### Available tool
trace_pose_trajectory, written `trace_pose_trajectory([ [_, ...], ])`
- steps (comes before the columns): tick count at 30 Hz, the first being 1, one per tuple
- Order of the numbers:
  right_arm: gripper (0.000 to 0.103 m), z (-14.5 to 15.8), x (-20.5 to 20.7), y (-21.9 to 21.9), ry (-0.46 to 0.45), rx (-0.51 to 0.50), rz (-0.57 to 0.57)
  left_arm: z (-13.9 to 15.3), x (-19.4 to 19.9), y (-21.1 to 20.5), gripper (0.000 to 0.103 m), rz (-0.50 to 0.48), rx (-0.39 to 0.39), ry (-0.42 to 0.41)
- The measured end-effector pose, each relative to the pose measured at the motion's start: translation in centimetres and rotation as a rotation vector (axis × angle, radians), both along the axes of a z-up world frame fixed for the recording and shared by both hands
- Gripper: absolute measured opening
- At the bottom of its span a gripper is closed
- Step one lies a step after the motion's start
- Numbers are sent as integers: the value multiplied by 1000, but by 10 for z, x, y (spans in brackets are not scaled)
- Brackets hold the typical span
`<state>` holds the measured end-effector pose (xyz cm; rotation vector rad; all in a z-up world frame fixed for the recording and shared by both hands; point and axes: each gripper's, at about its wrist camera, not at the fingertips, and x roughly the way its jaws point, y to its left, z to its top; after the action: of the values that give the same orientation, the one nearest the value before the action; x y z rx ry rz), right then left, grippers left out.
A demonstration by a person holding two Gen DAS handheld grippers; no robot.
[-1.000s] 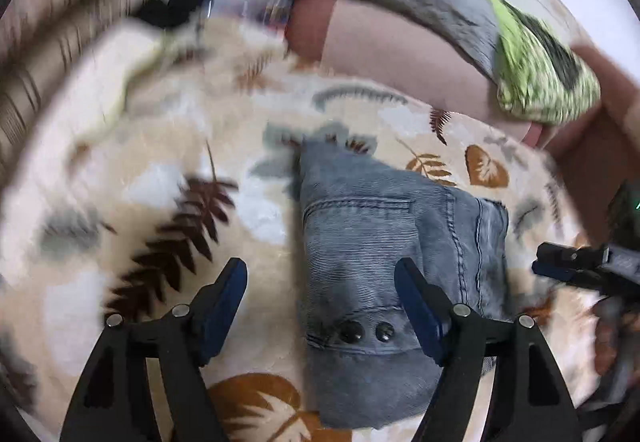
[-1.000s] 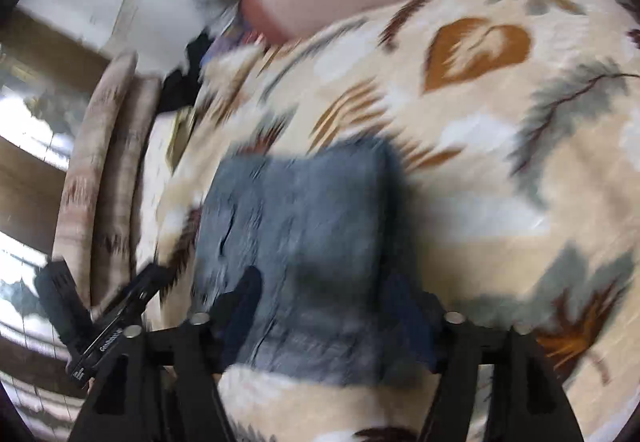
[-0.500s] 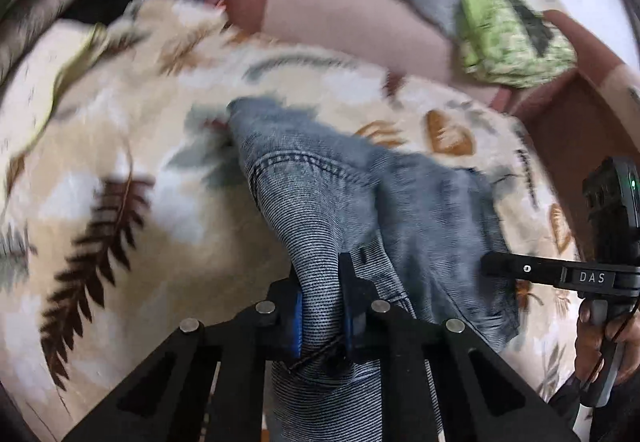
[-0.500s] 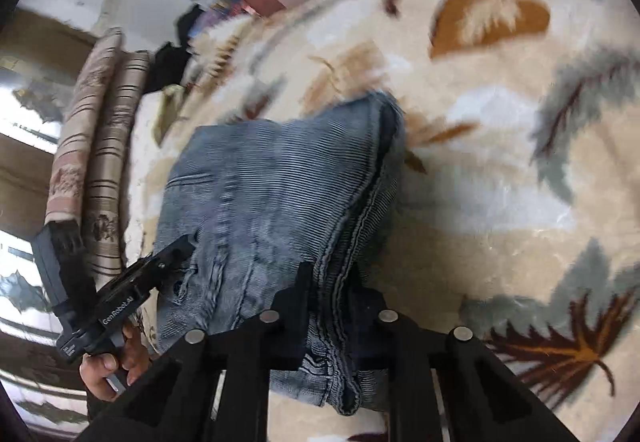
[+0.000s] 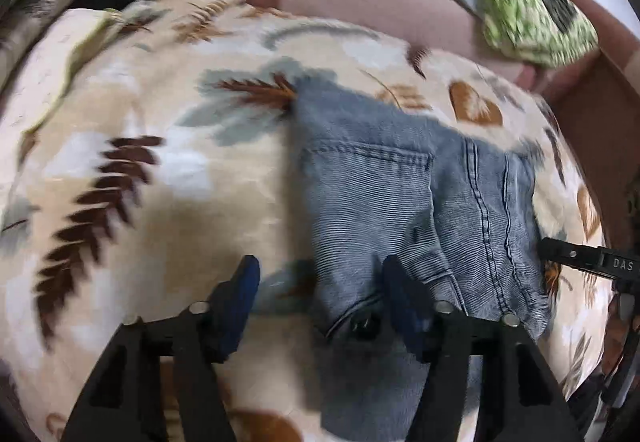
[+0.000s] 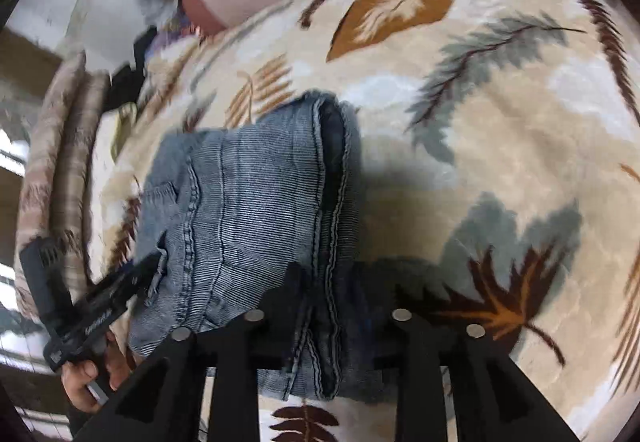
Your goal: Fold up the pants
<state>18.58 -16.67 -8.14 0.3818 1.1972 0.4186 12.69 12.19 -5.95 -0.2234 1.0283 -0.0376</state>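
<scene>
Folded pants [image 5: 404, 210] lie on my leaf-print blanket [image 5: 140, 202]. My left gripper [image 5: 320, 282] gapes wide over the waistband corner; right gripper [image 6: 344, 294] also parted, straddling the stacked side seams. Denim looks thick, heavy, floppy, so grab layered edges deep.

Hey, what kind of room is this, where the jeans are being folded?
Probably a bedroom at home: the jeans lie on a leaf-print plush blanket spread like bedding, with a green pillow and heaped clothes at its far edge.
</scene>
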Motion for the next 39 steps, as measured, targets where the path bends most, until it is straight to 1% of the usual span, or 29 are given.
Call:
trace_pose_trajectory([
  [2, 34, 32, -3, 3, -93, 43, -7, 18, -11, 0, 66, 2, 28, -75],
  [4, 53, 50, -8, 9, -133, 126, 17, 29, -21, -9, 67, -5, 30, -111],
  [5, 67, 52, -8, 17, -129, 209, 55, 28, -21, -13, 67, -14, 21, -104],
  [6, 70, 49, -6, 23, -113, 265, 89, 23, -22, -19, 67, -29, 12, -86],
  [7, 70, 38, -4, 29, -74, 304, 123, 14, -19, -26, 67, -43, 20, -58],
  [8, 70, 17, 0, 35, 3, 299, 132, 1, -17, -35, 68, -50, 53, -12],
  [9, 70, -3, 3, 36, 83, 273, 127, -16, -15, -42, 69, -50, 89, 40],
  [10, 69, -32, 7, 35, 186, 225, 97, -22, -15, -42, 73, -34, 93, 43],
  [11, 55, -40, 6, 29, 187, 230, 67, -19, -18, -40, 73, -11, 83, 27],
  [12, 53, -32, 6, 25, 177, 245, 68, -10, -21, -38, 73, -2, 73, 18],
  [13, 53, -23, 7, 24, 165, 231, 75, 0, -24, -37, 73, 0, 72, -6],
  [15, 56, 10, 13, 27, 71, 188, 94, 19, -29, -39, 73, 0, 79, -71],
  [17, 58, 34, 27, 32, 14, 243, 118, 27, -31, -47, 74, -29, 51, -103],
  [18, 63, 41, 34, 37, 0, 269, 127, 22, -29, -54, 75, -54, 57, -88],
  [20, 69, 41, 54, 52, -8, 301, 150, -5, -19, -67, 75, -74, 129, -1],
  [21, 70, 31, 64, 59, 2, 257, 159, -17, -13, -73, 76, -82, 170, 20],
  [22, 70, 8, 79, 64, 64, 176, 144, -23, -12, -78, 76, -100, 200, 10],
  [23, 57, -18, 89, 61, 154, 184, 103, -22, -13, -80, 77, -102, 217, -6],
  [24, 38, -28, 92, 60, 194, 202, 75, -21, -14, -79, 77, -99, 216, -7],
  [26, 37, -15, 86, 60, 135, 171, 96, -19, -16, -72, 78, -96, 189, -1],
  [28, 39, 1, 73, 58, 89, 161, 105, -19, -16, -69, 78, -101, 177, 4],
  [29, 49, 10, 65, 54, 71, 179, 104, -18, -18, -67, 78, -106, 175, 0],
  [30, 63, 20, 53, 47, 45, 185, 95, -17, -19, -69, 78, -105, 172, -4],
  [32, 65, 28, 30, 37, 11, 195, 88, -16, -20, -65, 78, -102, 164, -2],
  [34, 71, 20, 18, 36, 20, 184, 114, -18, -13, -71, 79, -93, 161, 3],
  [35, 76, 7, 15, 39, 45, 133, 122, -17, -14, -73, 79, -89, 162, 6],
  [36, 77, -7, 17, 41, 77, 92, 125, -14, -15, -73, 79, -83, 160, 7],
  [37, 77, -21, 18, 40, 100, 82, 132, -10, -18, -73, 79, -73, 158, 8],
  [39, 77, -11, 12, 34, 63, 98, 114, -1, -27, -72, 79, -56, 163, 4],
])
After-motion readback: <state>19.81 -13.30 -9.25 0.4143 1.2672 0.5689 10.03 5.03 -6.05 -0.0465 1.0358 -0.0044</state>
